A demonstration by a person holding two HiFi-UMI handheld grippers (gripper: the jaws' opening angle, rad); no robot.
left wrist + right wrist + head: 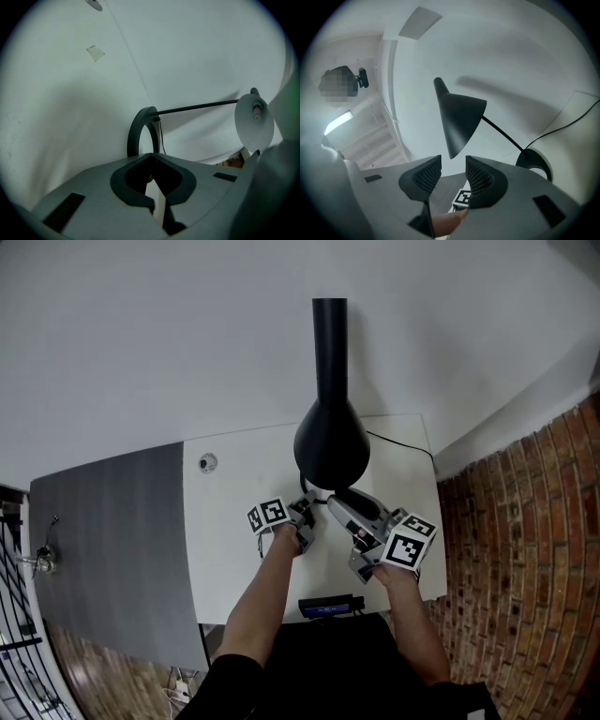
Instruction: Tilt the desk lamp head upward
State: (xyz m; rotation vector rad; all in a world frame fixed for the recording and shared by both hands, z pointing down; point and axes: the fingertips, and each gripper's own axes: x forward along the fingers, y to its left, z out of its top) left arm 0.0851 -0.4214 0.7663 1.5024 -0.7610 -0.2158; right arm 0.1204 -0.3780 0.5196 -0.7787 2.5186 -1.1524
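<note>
Far left, a white rectangular tabletop (pixel 234 549) with a dark grey flat panel (pixel 112 549) alongside.

Next, the left gripper (pixel 151 157), jaws pressed together and nothing seen between them, tips right at the black ring-shaped lamp base (pixel 133 133). Touching it or just short of it: impossible to say.

In the middle, the black cone-shaped metal lamp head (pixel 330 442), carried on a thin black stem (pixel 501 133) rising from that base, standing toward the table's right half, just beyond both grippers.

Right of it, the right gripper (pixel 453 164), jaws spread wide and empty, aimed up at the lower edge of the cone but clear of it. Further right, a thin black cable (pixel 562 124) trailing off from the base.

Probably not yet gripping the head for the tilt. Risks from here:
- Slipping off, if closed on the smooth flaring cone rather than near its narrow neck.
- Lifting or sliding the whole lamp, if pushed upward against a stiff joint while the base is not truly pinned.
- Bending the slender stem, if forced sideways.
- Dragging the cable, should the base shift.
</note>
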